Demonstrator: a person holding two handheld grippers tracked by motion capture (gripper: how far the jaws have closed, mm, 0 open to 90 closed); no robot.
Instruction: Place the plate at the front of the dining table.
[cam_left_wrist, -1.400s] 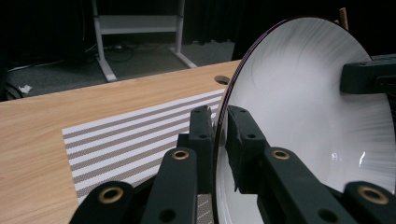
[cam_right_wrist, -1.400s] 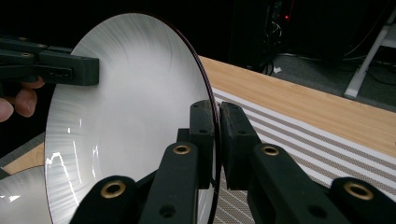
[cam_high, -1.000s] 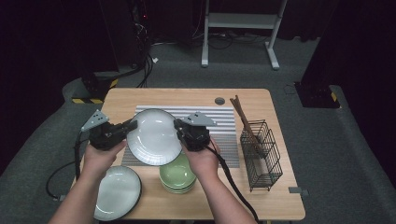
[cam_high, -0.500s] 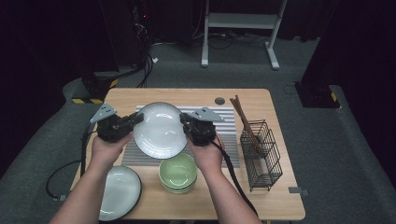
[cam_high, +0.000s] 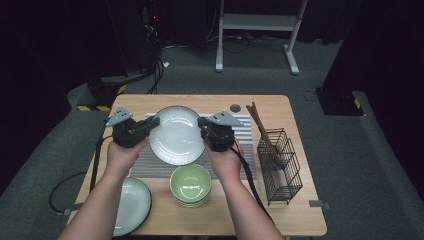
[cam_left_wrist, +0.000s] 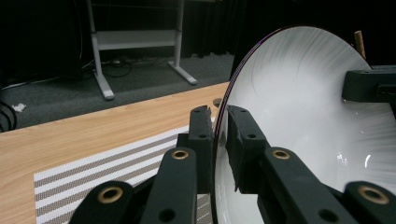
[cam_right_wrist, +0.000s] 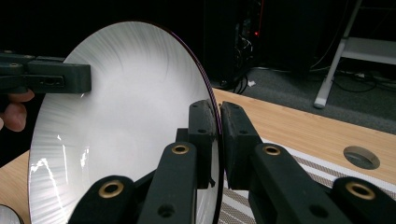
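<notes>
White plate (cam_high: 176, 135) held tilted above the striped mat (cam_high: 150, 167), between both tools, face toward the person; left tool (cam_high: 150, 124) clamped on its left rim, right tool (cam_high: 202, 123) clamped on the opposite rim; jaws nearly together, only the rim between the pads; both hands equally near; green bowls (cam_high: 190, 185) sit on the worktop (cam_high: 200, 102) just below, toward the person; wire rack (cam_high: 281, 162) lies well to the right.

I've carried the plate (cam_high: 176, 135) away from me, out over the striped mat (cam_high: 150, 165). It now faces me more upright, clear of the green bowls (cam_high: 190, 185).
</notes>
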